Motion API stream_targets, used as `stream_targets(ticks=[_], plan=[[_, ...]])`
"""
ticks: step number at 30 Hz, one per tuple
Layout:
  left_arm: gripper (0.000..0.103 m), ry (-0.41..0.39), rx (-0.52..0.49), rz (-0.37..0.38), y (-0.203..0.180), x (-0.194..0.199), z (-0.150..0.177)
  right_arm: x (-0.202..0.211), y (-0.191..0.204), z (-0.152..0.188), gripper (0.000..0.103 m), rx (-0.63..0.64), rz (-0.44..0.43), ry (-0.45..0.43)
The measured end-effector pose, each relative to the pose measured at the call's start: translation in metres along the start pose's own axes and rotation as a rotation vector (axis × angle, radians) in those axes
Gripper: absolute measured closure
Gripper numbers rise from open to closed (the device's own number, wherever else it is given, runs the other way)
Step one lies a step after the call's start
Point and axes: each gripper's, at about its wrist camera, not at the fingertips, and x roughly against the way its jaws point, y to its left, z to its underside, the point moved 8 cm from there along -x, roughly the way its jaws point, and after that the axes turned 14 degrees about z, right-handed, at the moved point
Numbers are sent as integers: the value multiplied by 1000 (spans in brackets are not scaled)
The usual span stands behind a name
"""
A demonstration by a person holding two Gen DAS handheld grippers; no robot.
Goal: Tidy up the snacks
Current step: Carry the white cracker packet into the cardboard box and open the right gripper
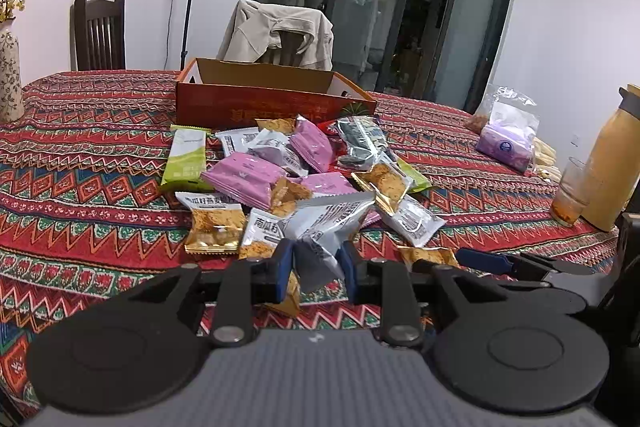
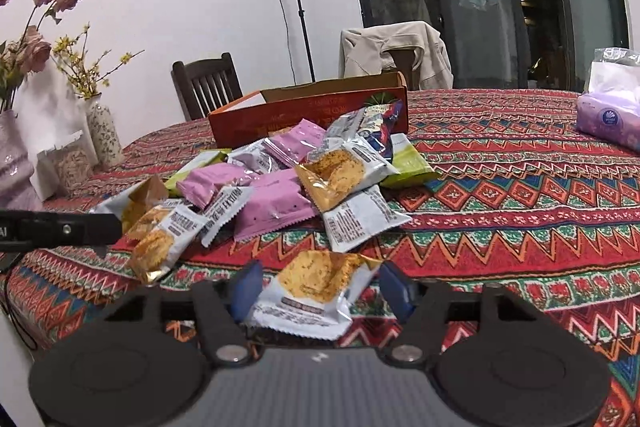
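Near the table edge, left fingers (image 1: 314, 259) pinch a white packet (image 1: 320, 227); right fingers (image 2: 320, 291) gape.

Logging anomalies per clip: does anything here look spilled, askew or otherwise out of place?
Yes. The snack packets lie in a loose, overlapping heap on the tablecloth, none visible inside the orange box behind them. The left gripper is shut on a white packet. Nothing looks torn or spilled.

My left gripper (image 1: 316, 263) is clamped tight, tilted downward; my right gripper (image 2: 320, 291) is angled down, its jaws spread partway.
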Motion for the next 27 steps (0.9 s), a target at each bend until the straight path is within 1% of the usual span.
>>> stream_targets(ticks=[2,4,5,8,13,16,21,24,27], plan=[[76,0,0,-1,3,-1,0,-5,8,0,38,17,2,0],[76,-1,-2,-5,6,-1,0,-11,17,3,38,57,26,0],[76,-2,-3,-7,8,0,0,-14,21,5,42,87,51,-2],[76,-5,8,-10,15,1,0,-16,27,7,45,143,84,-19],[76,-13,29,-13,29,2,-6,-14,24,3,46,126,68,-20],[76,-28,19,-13,35,2,-18,-9,24,-4,47,114,48,-23],[76,-57,-3,-3,46,-4,-49,3,25,-27,47,106,18,-58],[76,-79,-31,-3,57,-13,-78,5,24,-49,47,98,-11,-84],[76,-105,-69,-20,70,-27,-115,-1,20,-81,47,104,-36,-115]])
